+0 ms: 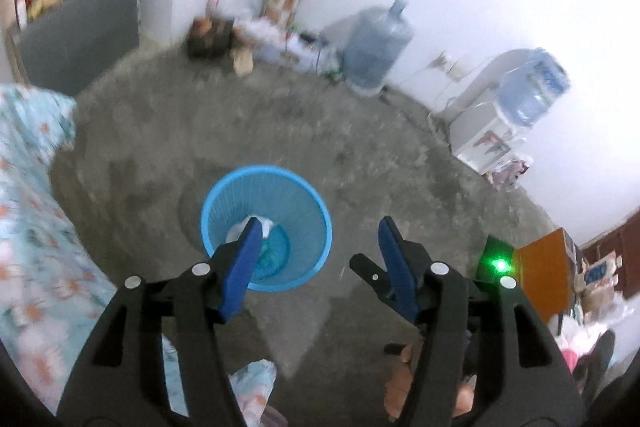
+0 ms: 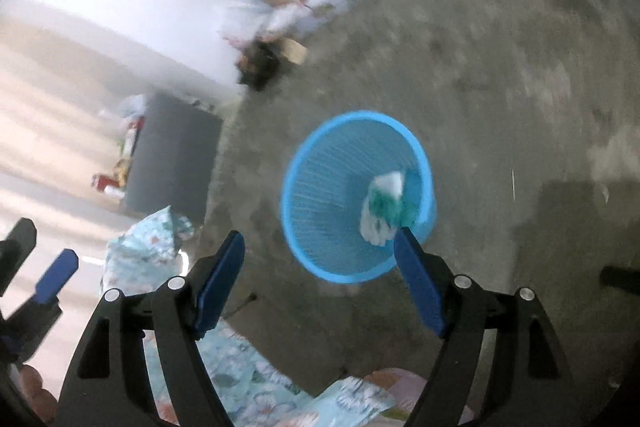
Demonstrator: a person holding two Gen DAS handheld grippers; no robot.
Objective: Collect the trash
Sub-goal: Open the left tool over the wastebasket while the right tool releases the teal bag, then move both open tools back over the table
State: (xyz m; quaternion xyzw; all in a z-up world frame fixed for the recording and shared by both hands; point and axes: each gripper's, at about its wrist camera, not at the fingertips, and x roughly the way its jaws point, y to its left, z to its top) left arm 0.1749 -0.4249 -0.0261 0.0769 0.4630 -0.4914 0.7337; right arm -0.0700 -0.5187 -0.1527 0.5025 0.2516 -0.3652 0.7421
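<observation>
A blue mesh waste basket (image 1: 303, 203) stands on the concrete floor; it also shows in the right wrist view (image 2: 320, 187). White and green crumpled trash (image 2: 385, 206) lies inside it, and shows partly behind my left finger in the left wrist view (image 1: 269, 227). My left gripper (image 1: 320, 227) is open and empty, held above the basket's right side. My right gripper (image 2: 320, 239) is open and empty, above the basket's near rim. The other gripper's blue finger (image 2: 58, 275) shows at the far left of the right wrist view.
A bed with a floral light-blue cover (image 1: 28, 211) lies at the left. Two large water bottles (image 1: 376, 47) and a white dispenser (image 1: 480, 131) stand by the far wall. A dark cabinet (image 1: 80, 35) is at the back left. An orange box (image 1: 548, 275) is at the right.
</observation>
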